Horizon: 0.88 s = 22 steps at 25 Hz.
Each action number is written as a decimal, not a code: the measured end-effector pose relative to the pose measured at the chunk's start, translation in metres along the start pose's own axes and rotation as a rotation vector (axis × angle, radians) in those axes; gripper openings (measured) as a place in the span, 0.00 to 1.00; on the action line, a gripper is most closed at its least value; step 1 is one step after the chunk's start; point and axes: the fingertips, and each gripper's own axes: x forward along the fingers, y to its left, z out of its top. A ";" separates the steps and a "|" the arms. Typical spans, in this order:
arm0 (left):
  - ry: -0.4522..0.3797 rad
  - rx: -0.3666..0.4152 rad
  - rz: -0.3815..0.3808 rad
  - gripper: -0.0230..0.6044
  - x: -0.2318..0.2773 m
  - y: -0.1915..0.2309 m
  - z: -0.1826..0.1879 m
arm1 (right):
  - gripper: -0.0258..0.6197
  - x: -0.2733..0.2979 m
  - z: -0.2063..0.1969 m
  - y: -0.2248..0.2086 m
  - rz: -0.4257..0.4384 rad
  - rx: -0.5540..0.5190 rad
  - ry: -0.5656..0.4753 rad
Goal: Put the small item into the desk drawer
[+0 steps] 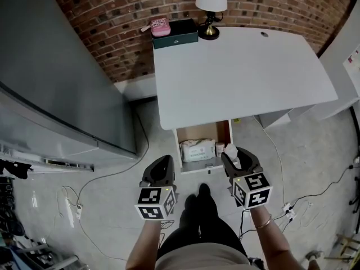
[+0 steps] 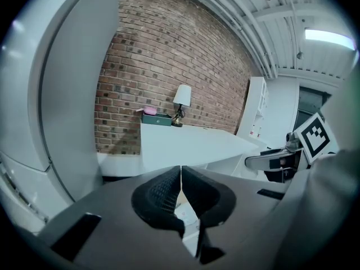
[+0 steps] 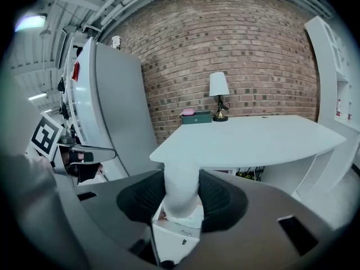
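The desk (image 1: 242,77) stands against a brick wall (image 1: 107,32). 1 drawer (image 1: 194,166) under its front edge is pulled open toward the person.

Drawer contents:
- 1 wipes pack (image 1: 197,149), lying in the left and middle part.
- A few small items to the right of the pack, too small to identify.

Right gripper (image 1: 237,159): jaws clamped on a white bottle (image 3: 181,187). The right gripper view shows both pads pressed against the bottle's sides, with the bottle upright between them. In the head view the bottle sits at the drawer's right front corner. No view shows whether it touches the drawer.

Left gripper (image 1: 159,170): jaws together, nothing between them. The left gripper view shows the 2 pads meeting along a thin vertical line. This gripper is held just left of the drawer front, clear of it.

Desk top, back left corner:
- 1 green box (image 1: 175,34).
- 1 pink pouch (image 1: 160,26), at the box's left end.
- 1 lamp (image 1: 211,4) with a white shade, to the right of the box.

A grey cabinet (image 1: 50,72) stands to the left of the desk. Cables (image 1: 84,190) lie on the floor.
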 end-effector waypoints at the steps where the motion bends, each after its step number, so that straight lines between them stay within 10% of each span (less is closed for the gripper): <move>1: 0.003 -0.002 0.005 0.08 0.004 0.001 -0.001 | 0.32 0.006 -0.003 -0.003 0.004 0.000 0.009; 22: 0.068 -0.090 0.104 0.08 0.066 0.034 -0.061 | 0.32 0.140 -0.092 -0.061 0.040 -0.034 0.228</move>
